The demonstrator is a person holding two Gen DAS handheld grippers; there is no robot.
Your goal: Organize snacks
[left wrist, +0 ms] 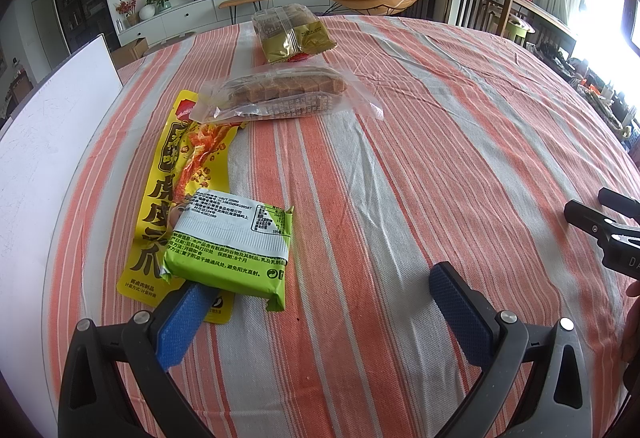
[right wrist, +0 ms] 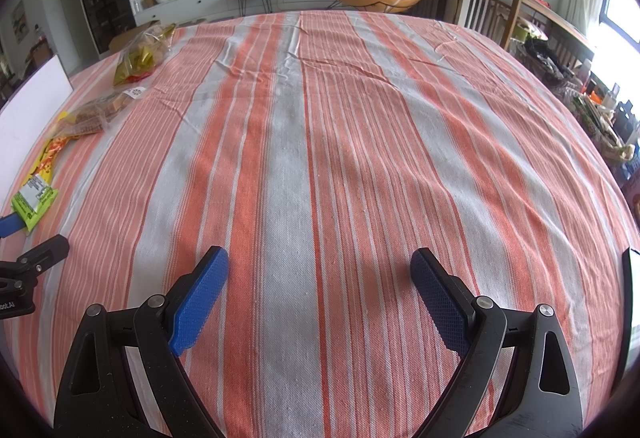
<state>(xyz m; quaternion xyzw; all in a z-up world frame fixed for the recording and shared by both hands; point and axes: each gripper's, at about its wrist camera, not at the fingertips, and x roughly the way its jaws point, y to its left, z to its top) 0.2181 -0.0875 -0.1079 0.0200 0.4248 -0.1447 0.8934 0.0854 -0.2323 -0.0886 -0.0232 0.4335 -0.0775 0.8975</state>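
Note:
In the left wrist view a green and white snack pack [left wrist: 234,242] lies partly on a long yellow packet [left wrist: 180,190]. Behind them sit a clear bag of brown wafers [left wrist: 280,96] and a gold bag of biscuits [left wrist: 290,32]. My left gripper [left wrist: 320,278] is open, its left pad [left wrist: 180,322] touching the green pack's near corner. My right gripper [right wrist: 320,266] is open over bare cloth, nothing between its pads. In the right wrist view the snacks line the far left: green pack [right wrist: 34,200], yellow packet [right wrist: 50,152], wafer bag [right wrist: 94,116], gold bag [right wrist: 142,54].
A striped orange and grey tablecloth [left wrist: 420,158] covers the table. A white board [left wrist: 44,142] stands along the left edge. The right gripper's black body [left wrist: 608,234] shows at the right of the left wrist view. Chairs and a sideboard stand beyond the table.

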